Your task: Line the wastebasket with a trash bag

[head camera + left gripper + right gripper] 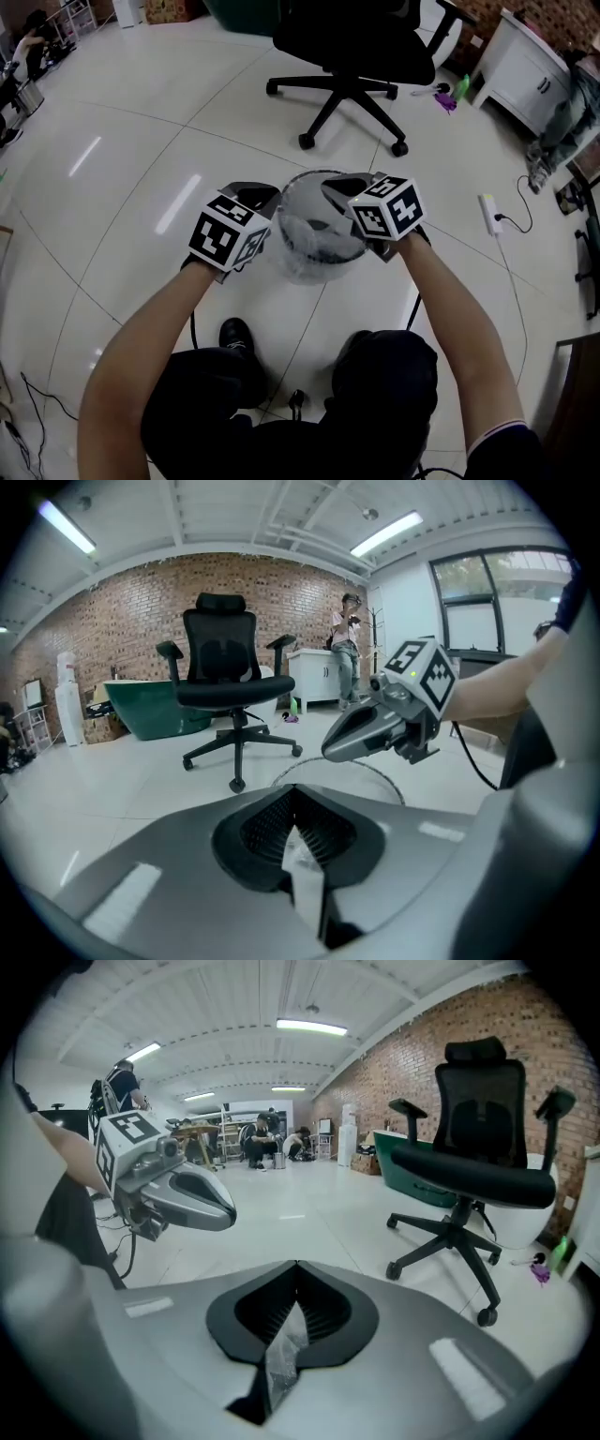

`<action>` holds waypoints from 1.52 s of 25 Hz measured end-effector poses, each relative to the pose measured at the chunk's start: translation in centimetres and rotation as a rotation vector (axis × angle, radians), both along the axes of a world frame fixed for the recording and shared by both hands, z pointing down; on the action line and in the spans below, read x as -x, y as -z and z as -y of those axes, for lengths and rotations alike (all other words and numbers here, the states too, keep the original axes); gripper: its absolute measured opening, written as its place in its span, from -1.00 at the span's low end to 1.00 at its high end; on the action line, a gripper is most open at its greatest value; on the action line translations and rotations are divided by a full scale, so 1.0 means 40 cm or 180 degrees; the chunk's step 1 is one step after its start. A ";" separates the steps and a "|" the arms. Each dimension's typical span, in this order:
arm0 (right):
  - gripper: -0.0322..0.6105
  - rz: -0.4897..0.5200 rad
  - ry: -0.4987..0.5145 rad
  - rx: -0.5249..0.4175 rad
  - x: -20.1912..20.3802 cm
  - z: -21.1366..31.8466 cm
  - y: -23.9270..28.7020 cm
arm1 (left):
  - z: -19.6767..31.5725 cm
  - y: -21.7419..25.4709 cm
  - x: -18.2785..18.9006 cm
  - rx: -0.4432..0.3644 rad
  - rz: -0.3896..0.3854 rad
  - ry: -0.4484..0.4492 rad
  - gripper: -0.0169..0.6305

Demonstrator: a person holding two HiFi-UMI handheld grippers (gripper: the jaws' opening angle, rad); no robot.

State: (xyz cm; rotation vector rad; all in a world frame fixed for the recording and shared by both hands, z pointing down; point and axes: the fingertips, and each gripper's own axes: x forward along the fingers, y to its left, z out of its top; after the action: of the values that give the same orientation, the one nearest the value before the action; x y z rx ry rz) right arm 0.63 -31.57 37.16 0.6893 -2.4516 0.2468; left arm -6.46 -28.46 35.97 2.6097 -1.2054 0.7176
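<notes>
The round mesh wastebasket point(314, 246) stands on the white floor between my two grippers, with a clear trash bag point(302, 258) bunched in and over it. My left gripper point(264, 201) is at the basket's left rim and my right gripper point(330, 187) at its far right rim. In the left gripper view the jaws point(293, 794) are shut on a strip of the clear bag point(302, 872), with the basket's rim point(345, 769) just beyond. In the right gripper view the jaws point(296, 1269) are shut on a crinkled fold of the bag point(279, 1356).
A black office chair point(352, 47) stands just beyond the basket. At the right are a white cabinet point(525, 66) and a power strip with its cord point(489, 214). The person's shoes point(234, 333) and a cable lie near the basket. A green tub point(150, 710) sits by the brick wall.
</notes>
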 end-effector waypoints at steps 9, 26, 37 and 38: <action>-0.89 0.0556 -0.0388 -0.0454 -0.105 -0.110 0.238 | -0.072 0.222 -0.092 -0.0508 -0.0317 -0.0091 -0.91; -0.89 0.1280 -0.0479 -0.0944 -0.130 -0.330 0.403 | -0.270 0.350 -0.198 -0.0892 -0.0544 -0.0290 -0.91; -0.89 0.1133 -0.0252 -0.0970 -0.086 -0.352 0.392 | -0.262 0.334 -0.175 -0.0933 -0.0509 -0.0253 -0.91; -0.90 0.1126 -0.0240 -0.0969 -0.084 -0.354 0.390 | -0.261 0.332 -0.174 -0.0926 -0.0513 -0.0247 -0.91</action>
State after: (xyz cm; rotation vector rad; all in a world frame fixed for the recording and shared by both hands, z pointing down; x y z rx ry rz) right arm 4.01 -17.42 21.58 0.9363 -2.8386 0.0224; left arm 0.49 -18.03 22.70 2.8959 -1.2482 0.3560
